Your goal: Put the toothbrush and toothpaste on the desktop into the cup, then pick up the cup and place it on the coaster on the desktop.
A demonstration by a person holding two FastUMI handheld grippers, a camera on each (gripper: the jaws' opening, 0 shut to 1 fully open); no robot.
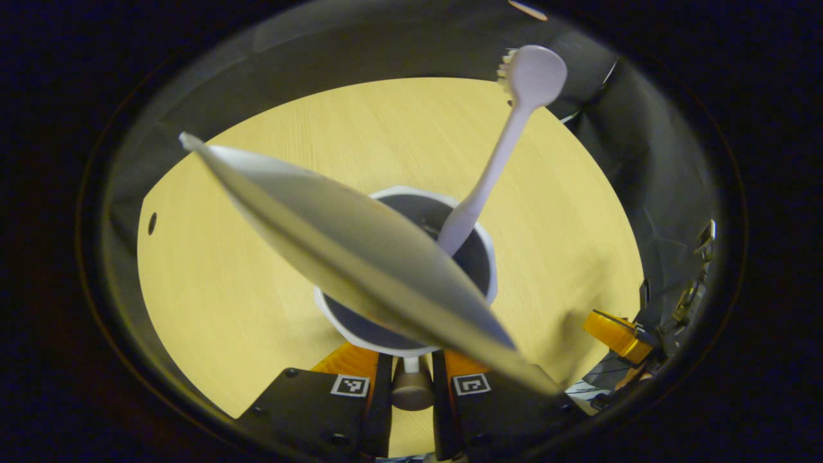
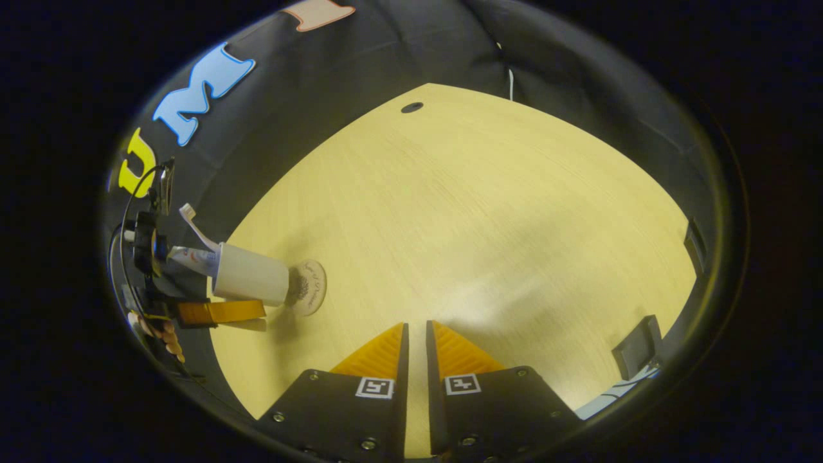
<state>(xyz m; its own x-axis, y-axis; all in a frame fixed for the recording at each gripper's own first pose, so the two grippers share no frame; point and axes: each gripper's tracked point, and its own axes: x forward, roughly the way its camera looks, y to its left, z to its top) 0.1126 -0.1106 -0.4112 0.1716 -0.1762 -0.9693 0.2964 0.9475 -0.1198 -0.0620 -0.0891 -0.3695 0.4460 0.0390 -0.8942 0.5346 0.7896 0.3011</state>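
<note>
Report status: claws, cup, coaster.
Left claw shut on cup rim; toothbrush and toothpaste inside. Right claw nearly closed, empty. Cup at coaster; contact unclear.

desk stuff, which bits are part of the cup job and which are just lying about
Part of the job:
- cup, held by the left tool
- toothbrush, in the cup
- toothpaste tube, in the cup
- coaster, below the cup

Just there:
- right tool, holding nothing
- cable hole in the desktop
</note>
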